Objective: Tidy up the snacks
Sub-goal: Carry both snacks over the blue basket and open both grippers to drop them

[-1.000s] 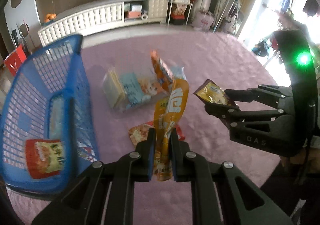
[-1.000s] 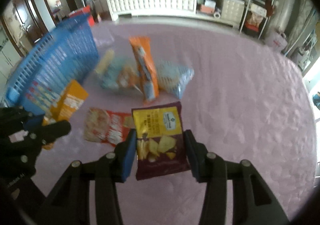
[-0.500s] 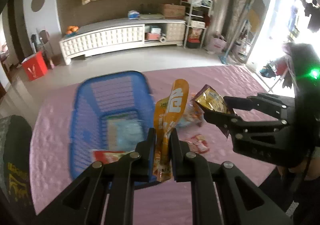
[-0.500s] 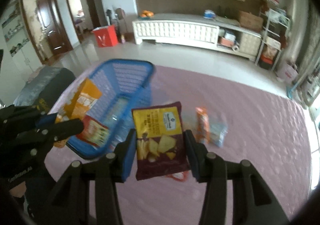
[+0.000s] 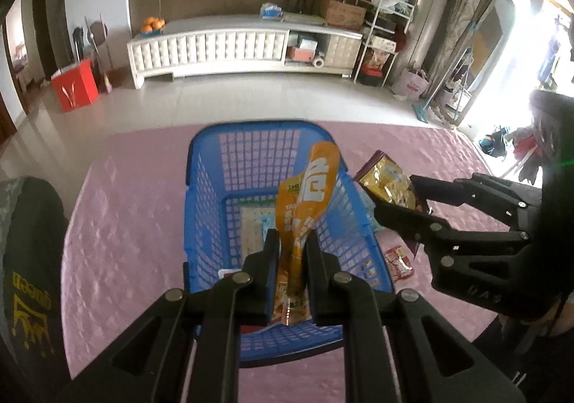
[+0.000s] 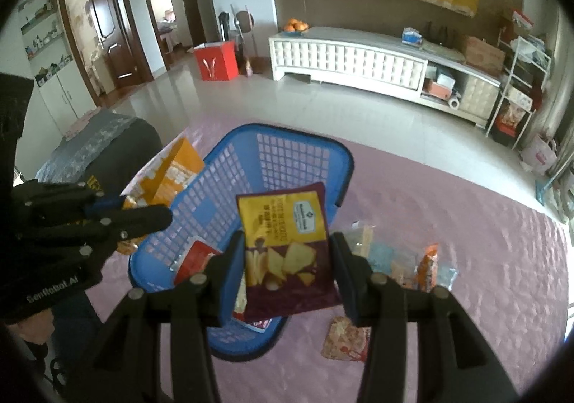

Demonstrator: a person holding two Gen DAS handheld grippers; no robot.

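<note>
My left gripper (image 5: 290,245) is shut on an orange snack pouch (image 5: 310,195) and holds it above the blue basket (image 5: 201,188), which holds a few snack packs. My right gripper (image 6: 287,256) is shut on a yellow and purple chip bag (image 6: 287,245), above the basket's (image 6: 287,152) right rim. The right gripper (image 5: 394,209) with its chip bag (image 5: 389,180) also shows in the left wrist view, right of the basket. The left gripper (image 6: 158,216) with the orange pouch (image 6: 172,173) shows at the left of the right wrist view.
Loose snacks lie on the pink tablecloth (image 6: 466,223) right of the basket: a red packet (image 6: 344,338), a clear cracker bag (image 6: 394,259) and an orange packet (image 6: 427,263). A dark chair back (image 5: 28,259) stands at the table's left.
Both grippers have lifted away from the snack pile and swung left with their packs, so the basket now lies directly under the left gripper and under the right one's left side.
</note>
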